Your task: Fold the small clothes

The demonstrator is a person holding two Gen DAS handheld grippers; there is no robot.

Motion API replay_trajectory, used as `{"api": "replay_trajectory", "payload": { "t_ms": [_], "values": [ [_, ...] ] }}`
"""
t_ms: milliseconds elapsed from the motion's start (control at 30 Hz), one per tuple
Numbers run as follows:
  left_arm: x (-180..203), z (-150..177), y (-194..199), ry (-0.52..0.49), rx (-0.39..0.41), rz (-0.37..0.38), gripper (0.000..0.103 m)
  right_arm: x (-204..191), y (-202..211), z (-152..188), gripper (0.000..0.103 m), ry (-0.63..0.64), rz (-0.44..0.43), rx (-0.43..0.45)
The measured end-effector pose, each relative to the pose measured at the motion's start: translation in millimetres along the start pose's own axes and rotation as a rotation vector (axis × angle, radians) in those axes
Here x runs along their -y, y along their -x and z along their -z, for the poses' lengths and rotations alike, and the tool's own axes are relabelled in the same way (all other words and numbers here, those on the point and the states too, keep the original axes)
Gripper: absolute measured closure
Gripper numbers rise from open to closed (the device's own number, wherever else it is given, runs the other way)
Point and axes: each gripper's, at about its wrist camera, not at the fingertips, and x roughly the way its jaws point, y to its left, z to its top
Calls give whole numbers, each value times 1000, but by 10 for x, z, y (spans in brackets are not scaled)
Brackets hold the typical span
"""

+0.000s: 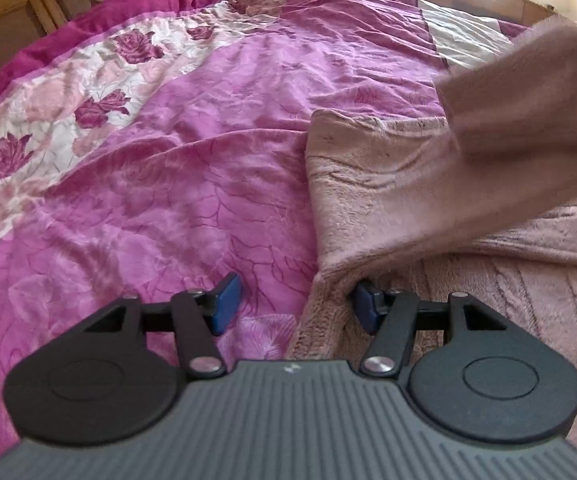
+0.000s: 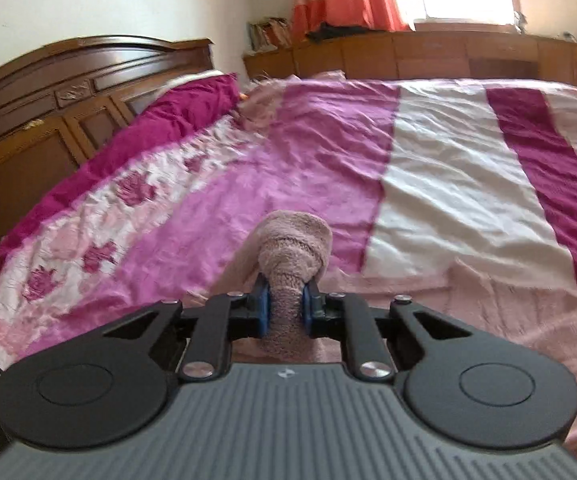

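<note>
your right tongs [image 2: 285, 314] are pinched tight on a bunched end of a fuzzy pink garment [image 2: 294, 248], holding that end lifted above the bed [image 2: 468, 168]. your left tongs [image 1: 294, 306] stand spread; one blue pad rests against the garment's near edge, the other over the bare pink bedspread [image 1: 148, 200], gripping nothing. the rest of the garment [image 1: 388, 192] lies spread on the bedspread to the right, with one flap raised and blurred in the left wrist view. the fold looks only begun: no neat layers show yet, so the lifted end must be laid across and the rest doubled over.
</note>
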Motion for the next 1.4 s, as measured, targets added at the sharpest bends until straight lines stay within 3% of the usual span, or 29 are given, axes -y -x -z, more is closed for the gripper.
{"api": "replay_trajectory", "payload": {
  "t_ms": [233, 333, 400, 500, 833, 1133, 1400],
  "values": [
    [61, 30, -19, -43, 4, -14, 40, 579, -317, 551, 85, -120, 77, -139],
    [66, 38, -17, -55, 6, -16, 40, 674, -338, 695, 83, -173, 76, -141],
    [60, 25, 5, -55, -1, -12, 40, 681, -314, 732, 70, -179, 86, -139],
    [29, -2, 93, -35, -16, 6, 41, 615, -247, 732, 54, -159, 113, -129],
    [1, -198, 476, 30, 62, 88, 41, 137, 107, 639, 51, 26, 76, -33],
    [133, -205, 191, -2, -4, 78, 41, -296, -129, 708, 51, 138, -15, -63],
    [90, -128, 0, 16, -58, 67, 40, -423, -570, 792, 51, 179, 14, -137]
  ]
}}
